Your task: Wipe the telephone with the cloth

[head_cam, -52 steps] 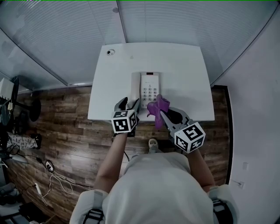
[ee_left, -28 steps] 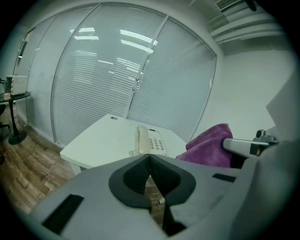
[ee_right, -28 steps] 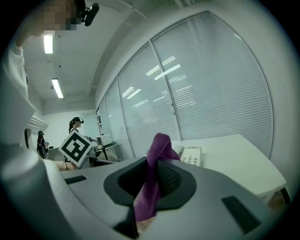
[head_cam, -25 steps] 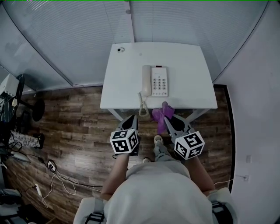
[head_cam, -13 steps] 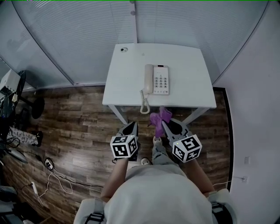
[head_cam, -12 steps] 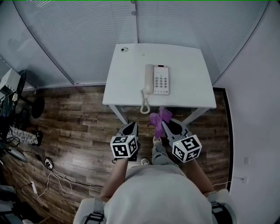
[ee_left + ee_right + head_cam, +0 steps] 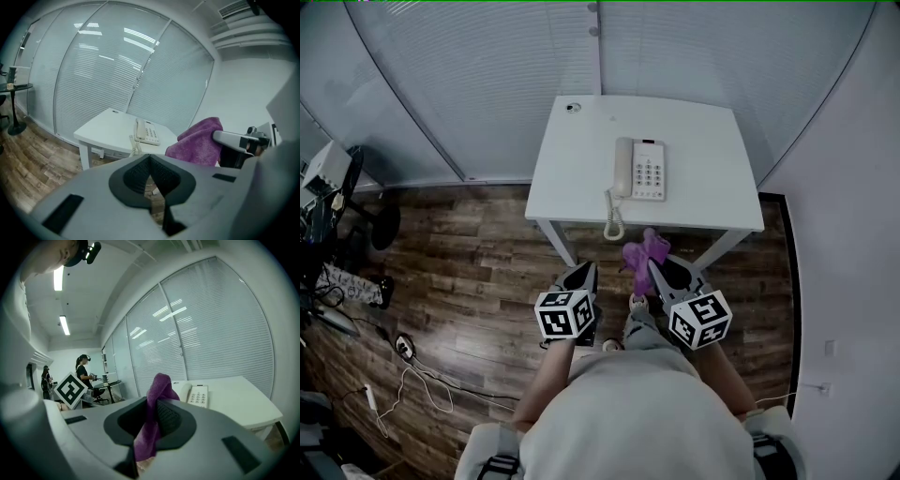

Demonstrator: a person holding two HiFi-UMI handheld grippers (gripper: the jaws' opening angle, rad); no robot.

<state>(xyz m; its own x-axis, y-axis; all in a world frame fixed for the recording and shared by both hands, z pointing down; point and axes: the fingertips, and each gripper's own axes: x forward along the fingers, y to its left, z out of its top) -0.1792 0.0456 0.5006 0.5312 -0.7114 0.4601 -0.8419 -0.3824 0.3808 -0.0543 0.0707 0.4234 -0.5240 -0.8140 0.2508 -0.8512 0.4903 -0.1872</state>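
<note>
You stand back from the one white table (image 7: 703, 159) with two grippers held out low over the plank floor (image 7: 459, 272), both short of the table's near edge. One telephone (image 7: 641, 170) lies flat near the middle of the table. Its handset (image 7: 622, 167) rests in the cradle on the left side of the keypad, and its single coiled cord (image 7: 612, 223) dangles over the near edge.

The left gripper (image 7: 584, 269) has its jaws pressed together with nothing between them. The telephone sits ahead of it and a little to the right, well apart from the tips.

The right gripper (image 7: 654, 266) has its jaws pinching the one purple cloth (image 7: 643, 251). A fold of the cloth stands up past the tips and a tail hangs down behind them. Seen along those jaws, the telephone lies beyond and to the right of the cloth, well apart, and neither the cloth nor the jaws touch the table. The two grippers sit side by side with the cloth between them, nearer the right one.

Two people (image 7: 83, 371) stand at the far side of the room, visible in the right gripper view.
</note>
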